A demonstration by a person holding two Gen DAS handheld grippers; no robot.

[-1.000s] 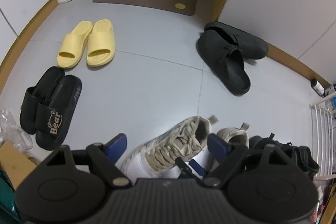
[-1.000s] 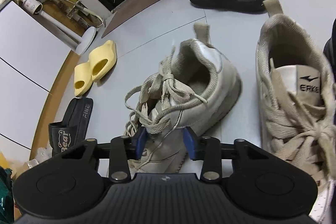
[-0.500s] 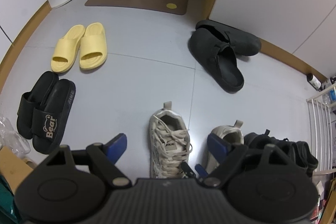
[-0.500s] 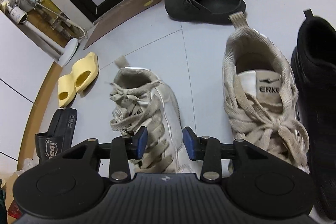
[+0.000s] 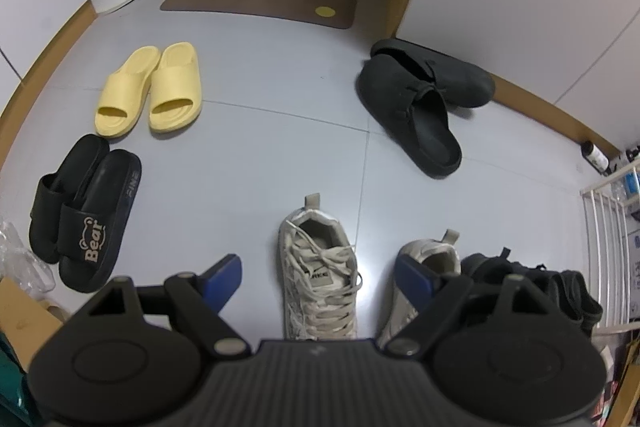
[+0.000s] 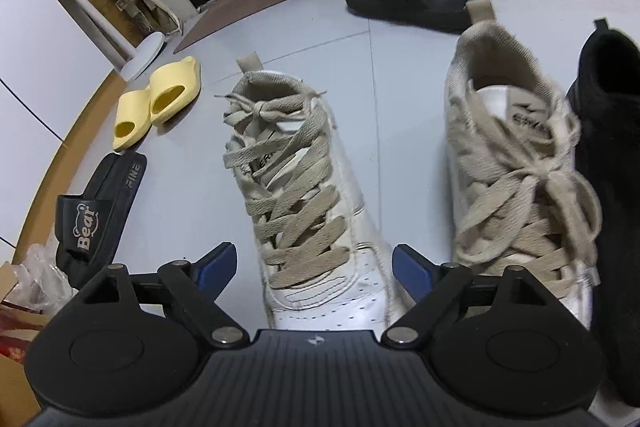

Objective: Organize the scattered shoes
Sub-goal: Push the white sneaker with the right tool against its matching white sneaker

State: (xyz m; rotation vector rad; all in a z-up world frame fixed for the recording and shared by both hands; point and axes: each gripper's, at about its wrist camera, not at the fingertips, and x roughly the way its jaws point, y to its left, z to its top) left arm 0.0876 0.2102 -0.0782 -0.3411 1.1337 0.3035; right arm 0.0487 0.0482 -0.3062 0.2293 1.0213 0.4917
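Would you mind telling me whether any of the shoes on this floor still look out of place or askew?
Yes: the dark clogs by the wall corner. One lies angled across the other, overlapping, while the yellow slides, black slides and white sneakers sit side by side.

1. Left gripper (image 5: 318, 277): black two-finger tool with blue pads (image 5: 224, 277), seen from its own wrist camera. It is tilted steeply down. The jaws stand wide apart with nothing pressed between them.
2. Right gripper (image 6: 314, 267): same build, black body with blue pads (image 6: 218, 265), seen from its own wrist camera. It is angled downward less steeply than the left one. The jaws are opening and stand wide, and neither pad presses on anything.
3. Hands and sleeves: none visible in either view.
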